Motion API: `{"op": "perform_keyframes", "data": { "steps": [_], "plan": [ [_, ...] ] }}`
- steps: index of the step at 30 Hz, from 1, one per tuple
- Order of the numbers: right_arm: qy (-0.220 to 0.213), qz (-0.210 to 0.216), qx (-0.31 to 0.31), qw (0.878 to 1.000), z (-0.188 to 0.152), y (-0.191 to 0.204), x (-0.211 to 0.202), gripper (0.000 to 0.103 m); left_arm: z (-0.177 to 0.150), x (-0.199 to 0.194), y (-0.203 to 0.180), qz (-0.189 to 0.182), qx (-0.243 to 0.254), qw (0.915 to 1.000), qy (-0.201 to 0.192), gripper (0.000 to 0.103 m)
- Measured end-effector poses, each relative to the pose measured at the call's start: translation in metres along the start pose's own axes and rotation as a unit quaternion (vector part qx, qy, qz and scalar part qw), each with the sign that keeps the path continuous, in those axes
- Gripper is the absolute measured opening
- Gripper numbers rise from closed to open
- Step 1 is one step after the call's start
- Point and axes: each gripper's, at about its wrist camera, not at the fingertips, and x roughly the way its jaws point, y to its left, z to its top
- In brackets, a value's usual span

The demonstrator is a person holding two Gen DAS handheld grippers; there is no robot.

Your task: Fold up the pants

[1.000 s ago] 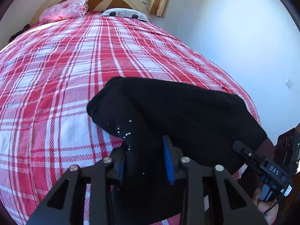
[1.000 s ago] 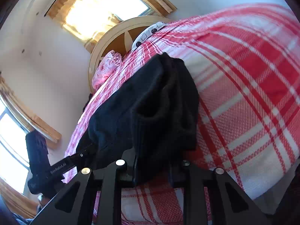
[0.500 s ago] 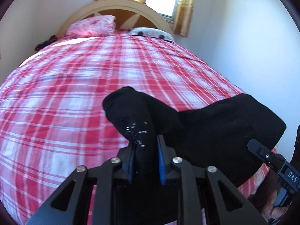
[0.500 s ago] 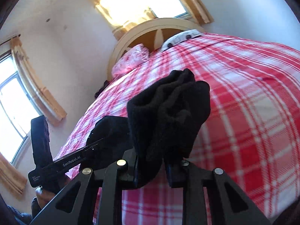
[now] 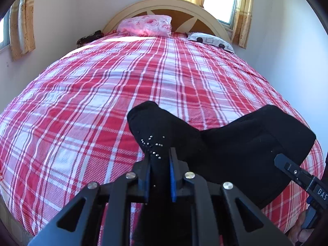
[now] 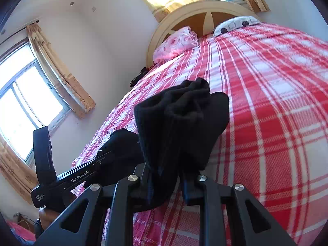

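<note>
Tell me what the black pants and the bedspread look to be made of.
Black pants: soft, matte knit or fleece, probably; it bunches in thick limp folds, and small shiny studs dot one part. Bedspread: woven cotton-like cloth, matte; a fine weave texture shows in the red and white plaid.

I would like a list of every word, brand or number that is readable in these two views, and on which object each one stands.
"GenRobot.AI": white print along the side of the left gripper, seen in the right wrist view.
"DAS": white letters on the right gripper at the edge of the left wrist view; the frame cuts off any rest.
Small white lines near the rear end of the left gripper: too small to read with certainty.
Black pants, bedspread: no text.
</note>
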Motion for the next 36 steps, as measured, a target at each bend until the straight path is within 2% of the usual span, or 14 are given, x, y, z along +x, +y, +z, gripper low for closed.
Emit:
{"op": "perform_keyframes", "data": {
  "steps": [5, 8, 11, 17, 20, 22, 25, 29, 31, 32, 33, 34, 35, 36],
  "plan": [
    [0.012, -0.012, 0.006, 1.000, -0.010, 0.005, 0.004, 0.023, -0.004, 0.006, 0.009, -0.012, -0.015, 0.9998, 0.003, 0.014],
    [0.015, -0.004, -0.012, 1.000, -0.001, 0.020, 0.003, 0.023, 0.006, 0.001, 0.018, -0.035, -0.031, 0.9989, -0.005, 0.014],
    [0.013, 0.016, -0.035, 0.999, 0.015, 0.044, 0.012, 0.023, 0.023, -0.002, 0.034, -0.040, -0.046, 0.9980, -0.016, 0.013],
    [0.008, 0.065, -0.086, 0.994, 0.044, 0.100, 0.055, 0.023, 0.069, -0.021, 0.086, 0.031, -0.058, 0.9947, -0.079, 0.013],
    [-0.004, 0.110, -0.082, 0.990, 0.057, 0.122, 0.087, 0.023, 0.090, -0.024, 0.108, 0.084, -0.054, 0.9890, -0.109, 0.013],
    [-0.013, 0.133, -0.074, 0.988, 0.061, 0.129, 0.108, 0.023, 0.097, -0.018, 0.119, 0.114, -0.046, 0.9858, -0.115, 0.014],
    [-0.012, 0.152, -0.043, 0.987, 0.060, 0.124, 0.150, 0.023, 0.095, 0.011, 0.135, 0.153, -0.042, 0.9834, -0.089, 0.014],
    [0.045, 0.129, 0.045, 0.990, 0.033, 0.083, 0.204, 0.023, 0.073, 0.072, 0.153, 0.162, -0.043, 0.9859, -0.001, 0.014],
    [0.075, 0.106, 0.072, 0.989, 0.017, 0.062, 0.220, 0.025, 0.060, 0.089, 0.155, 0.176, -0.034, 0.9837, 0.017, 0.021],
    [0.083, 0.098, 0.081, 0.988, 0.012, 0.054, 0.223, 0.028, 0.056, 0.091, 0.153, 0.183, -0.024, 0.9827, 0.011, 0.029],
    [0.091, 0.090, 0.097, 0.987, 0.006, 0.044, 0.224, 0.031, 0.053, 0.090, 0.148, 0.197, -0.009, 0.9804, 0.000, 0.044],
    [0.095, 0.098, 0.116, 0.984, 0.001, 0.036, 0.224, 0.031, 0.050, 0.090, 0.143, 0.225, 0.006, 0.9744, -0.007, 0.056],
    [0.093, 0.106, 0.123, 0.982, 0.001, 0.034, 0.221, 0.032, 0.051, 0.089, 0.143, 0.251, 0.019, 0.9677, -0.011, 0.077],
    [0.097, 0.103, 0.125, 0.982, 0.002, 0.034, 0.218, 0.034, 0.051, 0.087, 0.143, 0.270, 0.028, 0.9623, -0.015, 0.085]
  ]
}}
